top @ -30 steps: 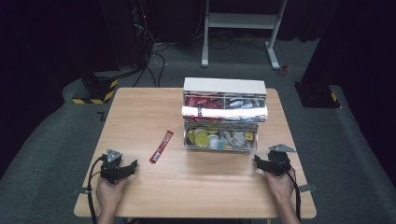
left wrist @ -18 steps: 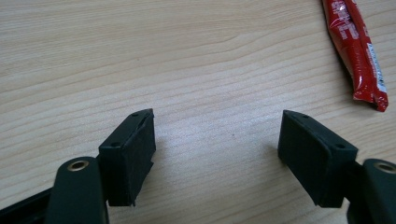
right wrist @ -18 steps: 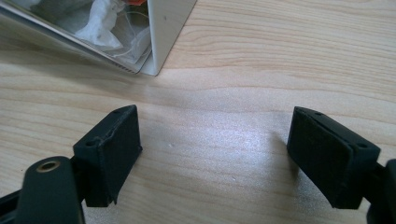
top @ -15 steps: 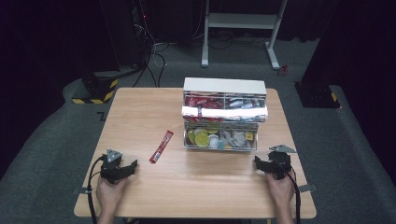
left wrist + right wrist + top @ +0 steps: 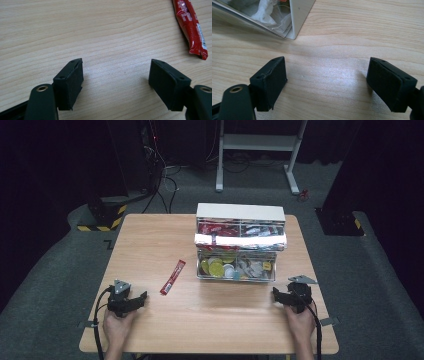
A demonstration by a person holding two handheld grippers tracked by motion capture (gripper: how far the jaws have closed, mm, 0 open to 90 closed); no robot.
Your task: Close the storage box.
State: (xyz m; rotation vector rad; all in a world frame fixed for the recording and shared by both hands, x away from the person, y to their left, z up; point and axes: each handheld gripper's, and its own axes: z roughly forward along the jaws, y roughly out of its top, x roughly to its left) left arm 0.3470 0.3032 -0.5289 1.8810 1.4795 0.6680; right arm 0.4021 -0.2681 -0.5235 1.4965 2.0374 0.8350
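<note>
Resting on the worktop (image 5: 150, 235), we hold both tongs wide open and empty. Left tongs (image 5: 116, 83) near a red packet (image 5: 191, 27); right tongs (image 5: 327, 83) near the box (image 5: 299, 15)

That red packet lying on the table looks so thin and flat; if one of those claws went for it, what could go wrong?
The red packet lies flat on the wooden table, so the left gripper, jaws wide open, might scrape the wood or slide it away rather than pinch it. A hard squeeze could crush it. The right gripper sits close to the clear organizer box and might bump it.
</note>
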